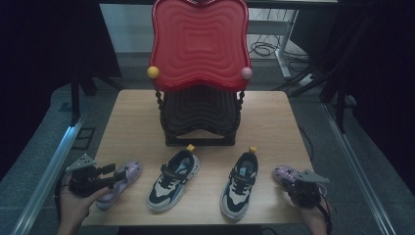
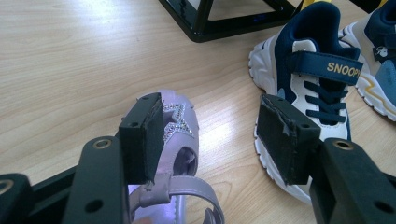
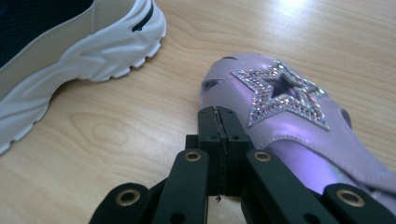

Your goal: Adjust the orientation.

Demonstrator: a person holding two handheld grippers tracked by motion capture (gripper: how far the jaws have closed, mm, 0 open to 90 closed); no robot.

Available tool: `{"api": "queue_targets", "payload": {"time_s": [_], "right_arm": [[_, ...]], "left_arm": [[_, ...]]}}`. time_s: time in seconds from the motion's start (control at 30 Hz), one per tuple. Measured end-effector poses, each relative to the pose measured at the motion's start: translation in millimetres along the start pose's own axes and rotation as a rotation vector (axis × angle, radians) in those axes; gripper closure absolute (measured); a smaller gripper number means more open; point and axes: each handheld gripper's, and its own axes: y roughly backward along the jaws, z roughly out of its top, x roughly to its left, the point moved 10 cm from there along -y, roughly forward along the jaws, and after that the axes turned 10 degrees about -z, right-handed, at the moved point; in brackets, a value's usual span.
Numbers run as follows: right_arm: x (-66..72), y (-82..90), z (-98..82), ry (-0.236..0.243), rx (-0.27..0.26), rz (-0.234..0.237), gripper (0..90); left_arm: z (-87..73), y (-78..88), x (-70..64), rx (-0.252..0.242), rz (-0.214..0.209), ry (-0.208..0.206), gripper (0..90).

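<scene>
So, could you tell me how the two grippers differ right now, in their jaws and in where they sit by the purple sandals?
The left gripper has its jaws wide apart, while the right gripper has its jaws pressed together with nothing between them. The left gripper hangs over the left purple sandal, one pad above its toe; the right gripper sits just beside the right purple sandal, along its star-trimmed side. Both are black, hand-held, and near the table's front edge.

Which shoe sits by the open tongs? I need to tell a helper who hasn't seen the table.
Start at the red and black shoe rack at the back of the wooden table. Four shoes line the front edge; take the far-left one, the lilac sandal. Unlike the navy sneakers beside it, it has a glittery star on its toe.
</scene>
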Motion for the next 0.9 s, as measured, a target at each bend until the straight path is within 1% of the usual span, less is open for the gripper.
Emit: {"api": "queue_targets", "payload": {"time_s": [0.1, 0.17, 0.3, 0.33, 0.37, 0.4, 0.43, 0.47, 0.5, 0.57, 0.63, 0.7, 0.73, 0.8, 0.9], "right_arm": [[1.6, -3.8, 4.0, -0.009, 0.012, -0.022, 89.9], [2.7, -5.0, 4.3, 0.007, 0.022, -0.041, 89.9], [3.9, -6.2, 4.7, -0.002, 0.027, -0.049, 89.9], [4.4, -6.3, 4.6, -0.004, 0.027, -0.048, 89.9], [5.3, -5.3, 4.3, -0.019, 0.032, -0.039, 89.9], [5.3, -5.3, 4.3, -0.019, 0.032, -0.039, 89.9], [7.7, -2.0, 6.3, -0.035, 0.018, -0.015, 89.9], [7.7, -2.0, 6.3, -0.035, 0.018, -0.015, 89.9], [8.5, 3.1, 10.2, -0.045, -0.003, 0.003, 89.8], [5.5, 9.8, 15.9, -0.059, -0.030, 0.013, 89.5], [-0.3, 17.3, 22.3, -0.076, -0.063, 0.020, 89.3], [-6.0, 24.6, 26.2, -0.089, -0.085, 0.027, 88.6], [-6.0, 24.6, 26.2, -0.089, -0.085, 0.027, 88.6], [-15.8, 33.6, 27.0, -0.108, -0.104, 0.025, 88.3], [-23.3, 39.8, 24.9, -0.133, -0.116, 0.027, 88.4]], "left_arm": [[0.0, 0.4, -1.2, -0.001, -0.001, -0.001, 41.3], [0.2, 0.7, -1.4, -0.001, -0.001, -0.002, 41.4], [0.0, 0.9, -1.4, -0.001, 0.000, -0.002, 41.4], [-0.1, 0.8, -1.4, 0.000, -0.001, -0.002, 41.4], [-0.4, 0.5, -1.4, 0.002, -0.001, -0.002, 41.3], [-0.4, 0.5, -1.4, 0.002, -0.001, -0.002, 41.4], [-1.1, 0.3, -1.4, 0.004, -0.001, -0.004, 41.3], [-1.1, 0.3, -1.4, 0.004, -0.001, -0.004, 41.3], [-1.8, 0.7, -1.7, 0.004, -0.001, -0.002, 41.3], [-2.6, 2.5, -1.0, 0.003, 0.001, -0.001, 41.3], [-2.9, 4.9, 0.5, -0.001, 0.007, 0.003, 41.3], [-2.5, 7.5, 1.6, -0.008, 0.011, 0.006, 41.3], [-2.5, 7.5, 1.6, -0.008, 0.011, 0.006, 41.3], [-1.2, 10.5, 1.9, -0.016, 0.014, 0.006, 41.3], [0.3, 15.0, 4.2, -0.028, 0.020, 0.013, 41.3]]}}
